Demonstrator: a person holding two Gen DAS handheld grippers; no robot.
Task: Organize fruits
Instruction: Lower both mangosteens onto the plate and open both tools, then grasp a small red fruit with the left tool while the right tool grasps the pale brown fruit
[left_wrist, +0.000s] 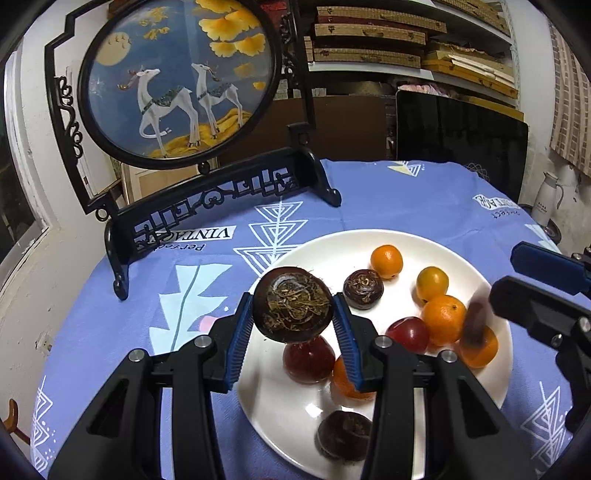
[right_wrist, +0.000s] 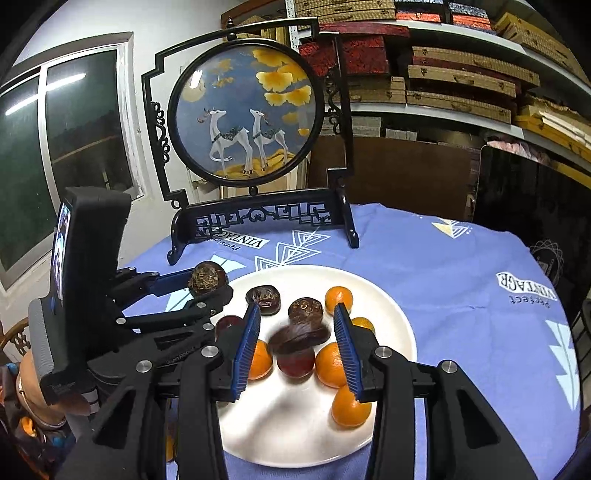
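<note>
The left gripper (left_wrist: 293, 314) clamps a dark brown, round water chestnut with a fibrous yellowish top (left_wrist: 292, 303) between its blue ribbed pads, holding it above the near-left rim of the round white ceramic plate (left_wrist: 417, 240). The plate sits on the desk under a blue patterned cloth (left_wrist: 406, 199).

The right gripper (right_wrist: 295, 325) hovers over the middle of the plate with its jaws standing fairly narrow. A second dark brown chestnut, blurred (right_wrist: 299, 338), lies between the pads; it touches neither pad, with a clear gap on each side. Just beneath it on the plate are a dark red round fruit (right_wrist: 295, 363) and several small orange citrus fruits (right_wrist: 328, 363), with two more brown chestnuts (right_wrist: 263, 300) farther back.
</note>
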